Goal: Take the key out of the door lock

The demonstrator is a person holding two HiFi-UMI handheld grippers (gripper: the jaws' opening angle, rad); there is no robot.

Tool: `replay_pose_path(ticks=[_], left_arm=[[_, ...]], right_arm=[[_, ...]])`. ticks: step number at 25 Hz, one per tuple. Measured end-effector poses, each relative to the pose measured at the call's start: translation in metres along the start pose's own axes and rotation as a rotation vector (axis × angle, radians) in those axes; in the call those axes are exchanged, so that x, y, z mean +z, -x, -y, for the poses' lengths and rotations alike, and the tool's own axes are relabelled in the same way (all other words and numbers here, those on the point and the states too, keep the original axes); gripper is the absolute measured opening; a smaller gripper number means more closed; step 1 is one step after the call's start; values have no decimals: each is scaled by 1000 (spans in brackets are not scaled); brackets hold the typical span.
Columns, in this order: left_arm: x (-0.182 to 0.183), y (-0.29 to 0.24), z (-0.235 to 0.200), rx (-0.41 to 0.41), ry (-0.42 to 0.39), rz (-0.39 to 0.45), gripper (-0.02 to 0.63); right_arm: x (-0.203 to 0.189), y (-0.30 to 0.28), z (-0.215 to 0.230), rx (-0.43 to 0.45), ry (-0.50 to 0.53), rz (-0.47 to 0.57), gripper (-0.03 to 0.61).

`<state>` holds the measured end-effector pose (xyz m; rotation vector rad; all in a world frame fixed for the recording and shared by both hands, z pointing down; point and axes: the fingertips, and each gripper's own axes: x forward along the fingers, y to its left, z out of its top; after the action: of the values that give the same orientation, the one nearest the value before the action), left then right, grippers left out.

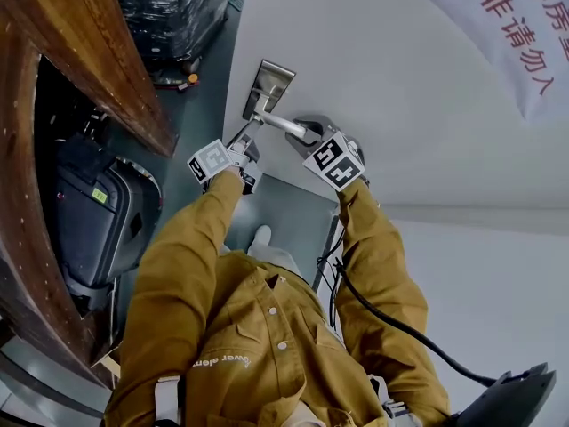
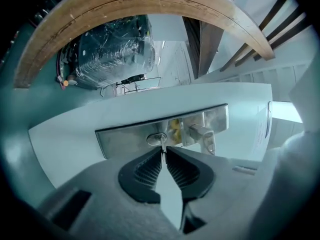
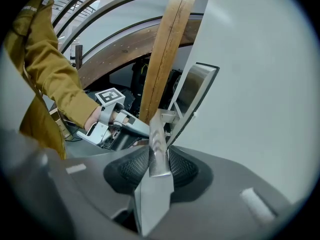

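Left tongs (image 2: 163, 152): almost fully closed, black ribbed pads pinching the small thin silver metal key (image 2: 162, 145). Key seen from its thin edge, sticking out of the round keyhole in the long shiny silver metal lock plate (image 2: 125, 140) on the big white door (image 1: 400, 105). Not out yet, with its front end in the lock.

Right tongs (image 3: 159, 151): about half open, but pressed tight on the flat silver metal door handle (image 3: 156, 126), one pad on each side. Probably there to keep the door steady.

About the key: light, hard and stiff, so no bending or squashing. Smooth and skinny too, so likely slippery and easy to drop. Best to grip the flat wide end, flat sides against the pads, much as now. Best to pull straight back, in line with the keyhole. Bad to pull crooked: risk of a jam, or of a slip out of the pads. Might stick a little in the lock.

No boxes, bowls or bags close by. Only the keyhole as a holder, with the key's tip hidden inside. Far behind, under the curved brown wooden beam (image 2: 150, 4), a big dark bundle wrapped in clear plastic (image 2: 112, 49). No way to tell what is in it.
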<state>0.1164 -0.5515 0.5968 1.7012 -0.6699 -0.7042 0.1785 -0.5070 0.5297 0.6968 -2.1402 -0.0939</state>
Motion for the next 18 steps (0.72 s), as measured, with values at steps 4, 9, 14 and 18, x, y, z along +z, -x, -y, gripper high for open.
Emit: replay_pose_path(ticks=[4,9,14,18], left_arm=[[0,2,-3,4,34,13,25],[0,2,-4,17,53,8,21],[-3,10,-3,60,89,13,20],[-14,34,3,53,87,11,20]], right_arm=[[0,-1,0,-3,-1,0,132],[-1,-2,1,-1,3,-11,132],[0,-2,0,-19,16,-22,132],[-1,-1,1,-25,18,-25,132]])
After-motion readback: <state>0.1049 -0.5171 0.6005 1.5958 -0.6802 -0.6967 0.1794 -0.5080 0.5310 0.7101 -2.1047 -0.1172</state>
